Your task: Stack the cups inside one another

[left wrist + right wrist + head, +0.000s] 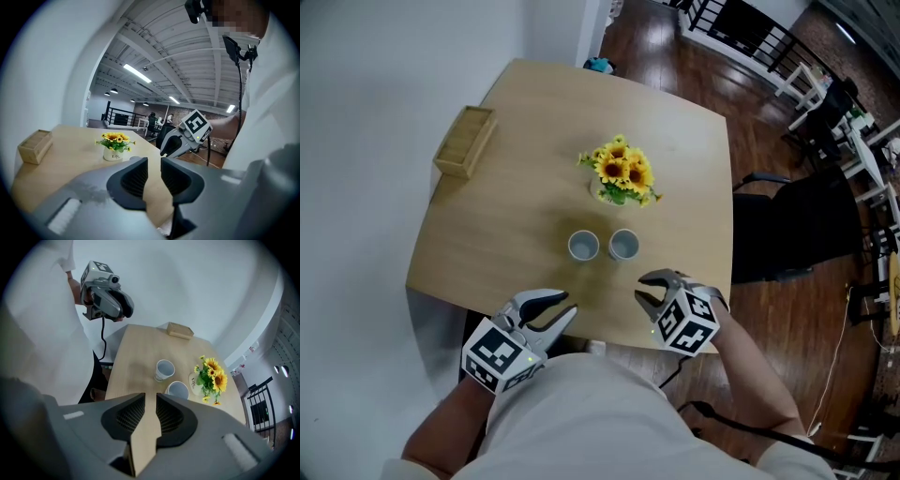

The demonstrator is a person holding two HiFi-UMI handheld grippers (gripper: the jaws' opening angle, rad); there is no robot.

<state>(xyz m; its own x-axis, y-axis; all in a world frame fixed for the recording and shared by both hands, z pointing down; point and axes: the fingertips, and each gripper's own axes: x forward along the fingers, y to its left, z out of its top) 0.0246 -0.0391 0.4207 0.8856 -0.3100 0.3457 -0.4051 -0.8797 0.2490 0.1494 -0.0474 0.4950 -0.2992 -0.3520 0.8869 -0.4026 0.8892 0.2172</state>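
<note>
Two white cups stand side by side, mouths up, on the wooden table (525, 159): the left cup (583, 246) and the right cup (623, 245). In the right gripper view they show as the farther cup (164, 369) and the nearer cup (178, 390), just beyond my jaws. My left gripper (570, 305) hovers at the table's near edge, left of the cups, jaws a narrow gap apart and empty. My right gripper (640, 289) hangs near the front edge to the right, likewise slightly open and empty. The left gripper view (154, 176) shows no cups.
A pot of sunflowers (622, 173) stands just behind the cups. A wooden box (466, 141) lies at the table's far left edge. A black chair (797, 225) is off the right side. A white wall runs along the left.
</note>
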